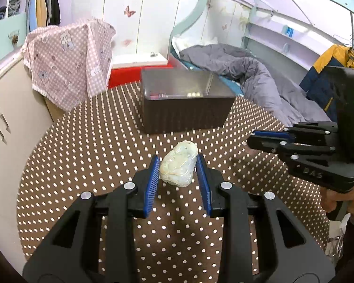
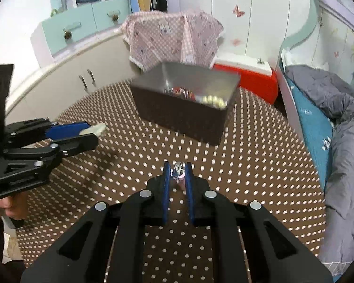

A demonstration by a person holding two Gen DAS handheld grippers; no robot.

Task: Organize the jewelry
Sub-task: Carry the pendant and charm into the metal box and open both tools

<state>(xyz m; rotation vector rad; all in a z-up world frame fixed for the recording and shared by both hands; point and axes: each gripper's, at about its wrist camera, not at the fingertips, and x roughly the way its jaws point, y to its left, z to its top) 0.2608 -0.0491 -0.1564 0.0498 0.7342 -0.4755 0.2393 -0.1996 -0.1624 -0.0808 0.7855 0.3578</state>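
Left wrist: pendant (image 1: 177, 164) between tongs (image 1: 178, 165).

Pink patterned cloth (image 1: 69, 62), grey duvet (image 1: 252, 75), red-and-white box (image 2: 247, 75) behind.

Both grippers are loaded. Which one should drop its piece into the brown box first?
Probably left. The left gripper holds the pale carved pendant square-on to the brown box. The right gripper pinches a small silver piece and looks no closer.
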